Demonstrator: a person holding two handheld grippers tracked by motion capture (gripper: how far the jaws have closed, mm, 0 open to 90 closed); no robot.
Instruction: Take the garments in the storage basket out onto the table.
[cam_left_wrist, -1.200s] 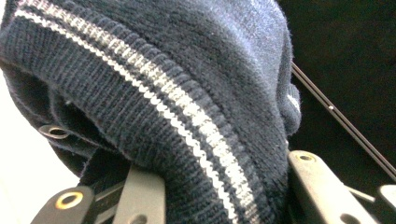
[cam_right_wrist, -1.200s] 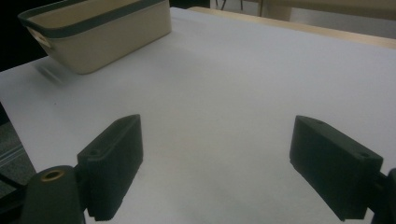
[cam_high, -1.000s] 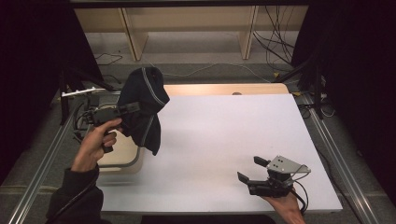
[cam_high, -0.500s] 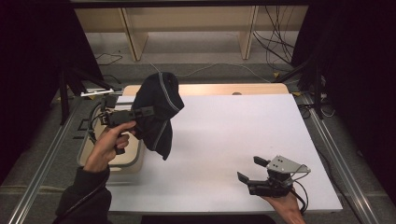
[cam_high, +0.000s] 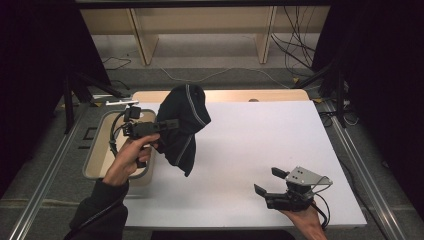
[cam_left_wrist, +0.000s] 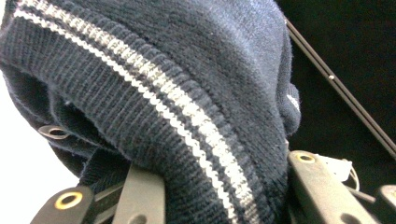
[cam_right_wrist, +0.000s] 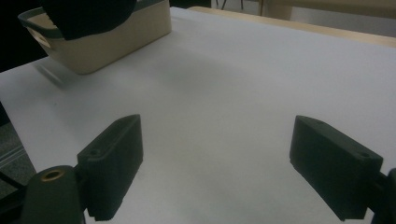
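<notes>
A dark navy knitted garment with a thin grey stripe hangs in the air over the left edge of the white table. My left gripper is shut on it, held level by a hand. In the left gripper view the ribbed, striped knit bulges between the two black jaws of the left gripper. My right gripper rests low at the table's front right, open with nothing between its jaws. The right gripper view has the right gripper over bare table, and the garment far off.
A beige tub with a grey rim stands at the table's left edge, below and behind the left hand; it also appears in the right gripper view. Wooden shelving legs and cables lie beyond the table's far edge.
The left hand has carried the garment rightward, from above the tub toward the table, and slightly lower. The right gripper has stayed put.
</notes>
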